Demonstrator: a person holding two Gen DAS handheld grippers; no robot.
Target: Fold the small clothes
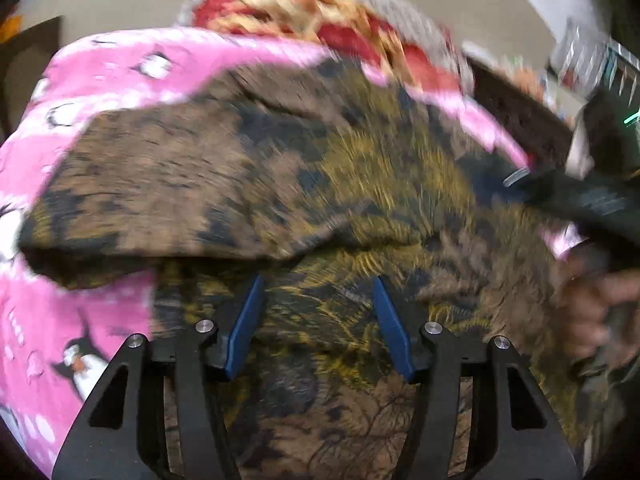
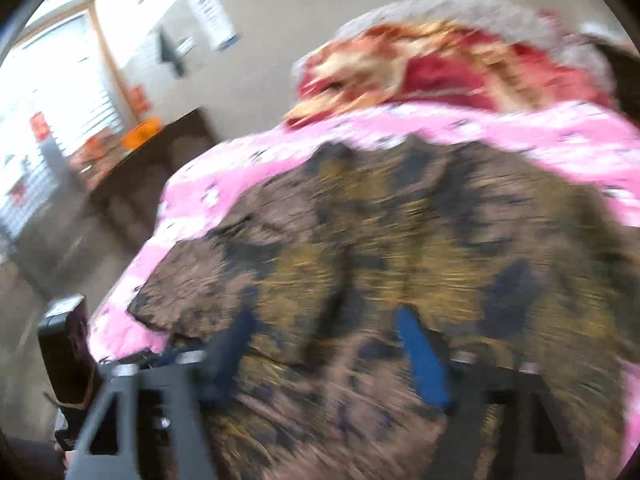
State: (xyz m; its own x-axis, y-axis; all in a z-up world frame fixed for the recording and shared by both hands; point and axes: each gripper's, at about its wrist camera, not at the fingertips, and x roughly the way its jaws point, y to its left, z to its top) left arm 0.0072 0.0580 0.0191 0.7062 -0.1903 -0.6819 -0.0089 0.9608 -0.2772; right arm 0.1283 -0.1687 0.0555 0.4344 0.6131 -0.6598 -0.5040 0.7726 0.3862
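A brown, black and yellow patterned garment (image 1: 304, 184) lies spread on a pink penguin-print blanket (image 1: 80, 312); its left part is folded over. It also fills the right wrist view (image 2: 400, 240), blurred. My left gripper (image 1: 318, 284) is open just above the garment's near part, nothing between its blue fingers (image 1: 244, 328). My right gripper (image 2: 326, 328) is open over the same garment with wide-apart blue fingers (image 2: 422, 360). The right gripper's body and the hand holding it show at the right of the left wrist view (image 1: 592, 200).
A red and gold patterned cloth (image 1: 320, 12) on a grey fuzzy cushion lies beyond the blanket, also seen in the right wrist view (image 2: 440, 64). A dark table (image 2: 160, 152) with orange items stands at the left near bright windows. The left gripper's camera block (image 2: 66, 340) shows low left.
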